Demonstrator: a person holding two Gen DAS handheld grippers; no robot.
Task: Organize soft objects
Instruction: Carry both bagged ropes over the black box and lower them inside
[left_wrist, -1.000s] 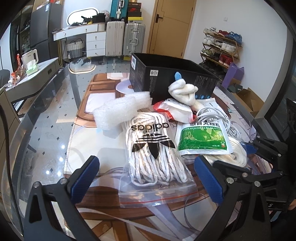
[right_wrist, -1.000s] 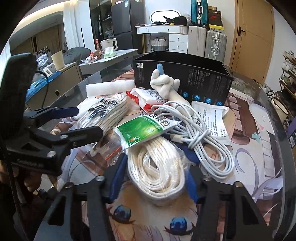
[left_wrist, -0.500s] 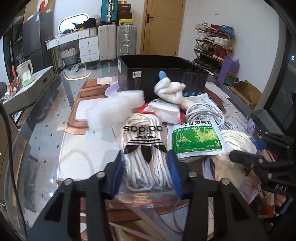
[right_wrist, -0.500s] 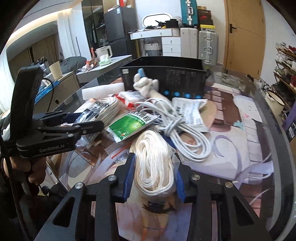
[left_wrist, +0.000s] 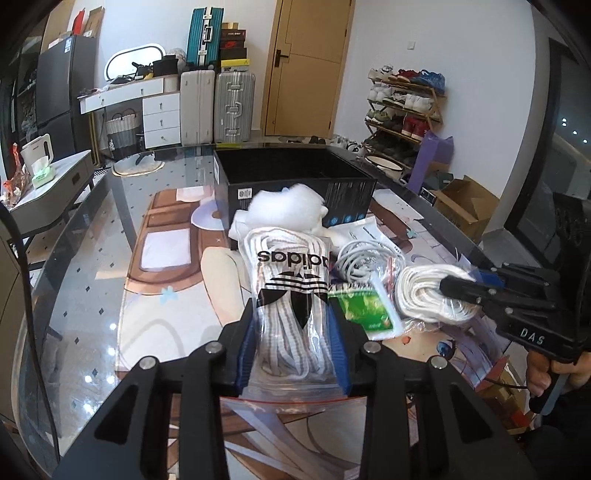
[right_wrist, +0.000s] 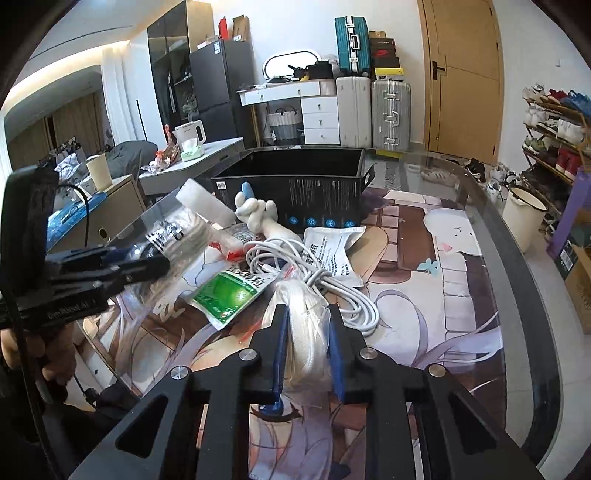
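My left gripper (left_wrist: 293, 314) is shut on a clear adidas bag of white rope (left_wrist: 291, 288) and holds it up off the table; it also shows in the right wrist view (right_wrist: 173, 240). My right gripper (right_wrist: 306, 317) is shut on a bagged coil of white rope (right_wrist: 308, 332), also raised, and shows in the left wrist view (left_wrist: 432, 295). An open black box (right_wrist: 295, 192) stands behind the pile. A white stuffed hand toy (right_wrist: 258, 218), a green packet (right_wrist: 229, 291) and a white cable (right_wrist: 332, 280) lie before it.
A white foam sheet (right_wrist: 207, 203) and a white printed pouch (right_wrist: 332, 251) lie by the box. The glass table (right_wrist: 517, 295) carries a printed mat. A side cabinet with a kettle (right_wrist: 192, 138) stands left; a shoe rack (left_wrist: 402, 110) stands right.
Both grippers closed on their rope bags and lifted them off the table. The left bag now hides most of the stuffed hand and the foam in the left wrist view.
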